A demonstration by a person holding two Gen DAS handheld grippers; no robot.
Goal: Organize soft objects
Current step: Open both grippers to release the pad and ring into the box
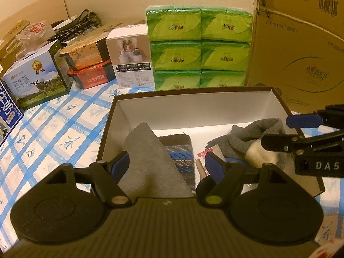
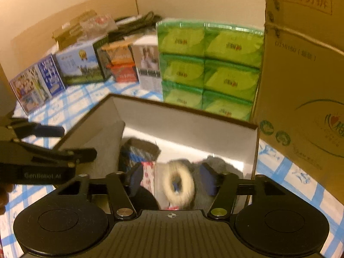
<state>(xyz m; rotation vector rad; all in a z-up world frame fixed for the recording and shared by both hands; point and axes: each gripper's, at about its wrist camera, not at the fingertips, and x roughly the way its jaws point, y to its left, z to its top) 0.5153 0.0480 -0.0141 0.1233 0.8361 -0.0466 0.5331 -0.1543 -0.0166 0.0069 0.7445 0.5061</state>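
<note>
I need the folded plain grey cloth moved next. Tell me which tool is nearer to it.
Left. The left tool straddles the folded plain grey cloth at the box's left side, jaws open. The right tool is over the cream fluffy ring on the right side.

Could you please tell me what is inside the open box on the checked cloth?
Inside the open box lie a plain grey cloth, a striped knit piece, a fluffy grey sock with a cream cuff and a small red-and-white packet. Whatever lies beneath them is covered.
</note>
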